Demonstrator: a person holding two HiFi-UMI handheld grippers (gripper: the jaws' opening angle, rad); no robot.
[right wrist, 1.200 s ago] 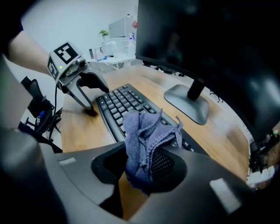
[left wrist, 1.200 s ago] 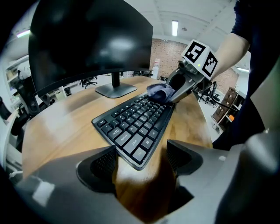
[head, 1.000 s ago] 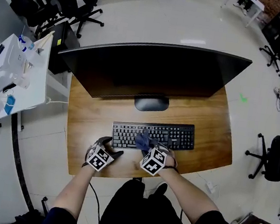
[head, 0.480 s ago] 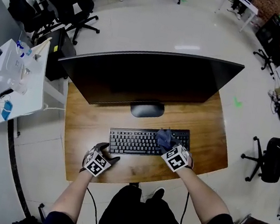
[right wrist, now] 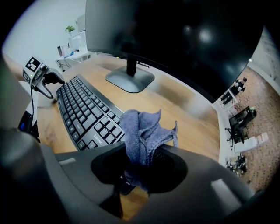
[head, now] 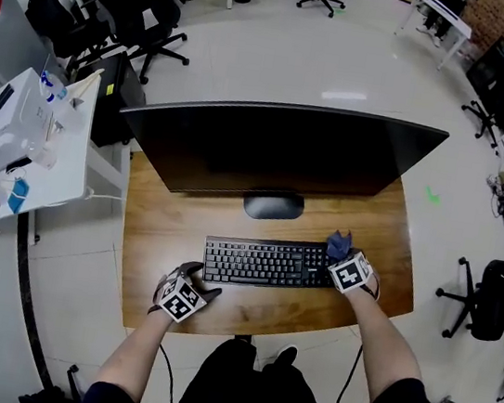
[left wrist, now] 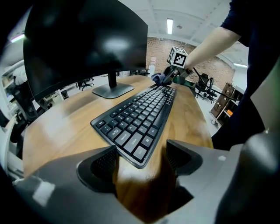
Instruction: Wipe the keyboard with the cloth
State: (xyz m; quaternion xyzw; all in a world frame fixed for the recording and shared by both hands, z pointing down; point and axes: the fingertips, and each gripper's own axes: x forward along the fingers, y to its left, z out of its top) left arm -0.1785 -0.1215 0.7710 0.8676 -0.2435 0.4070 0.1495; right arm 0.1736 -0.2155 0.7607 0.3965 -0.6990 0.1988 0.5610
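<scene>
At the right end of the keyboard (head: 271, 263), over or just past the number pad, sits the blue cloth (right wrist: 142, 133). It is bunched into a loose wad, and the right gripper (right wrist: 140, 168) has its jaws closed on the lower part. The free folds stick up above the jaws, and I cannot tell whether the underside presses on the keys.

The keyboard lies flat on the wooden counter (head: 163, 230), just in front of the monitor (head: 278, 153) and its oval foot. At the keyboard's near left corner rests the left gripper (left wrist: 141, 168), jaws apart. That corner lies in the gap between them, with neither jaw clearly pressing it, so this gripper seems to be steadying the keyboard rather than holding it.

My reading is that the wiping is under way, with the cloth at the far right of its travel. The keys look the same all along, so nothing shows how many rows are done or left.
</scene>
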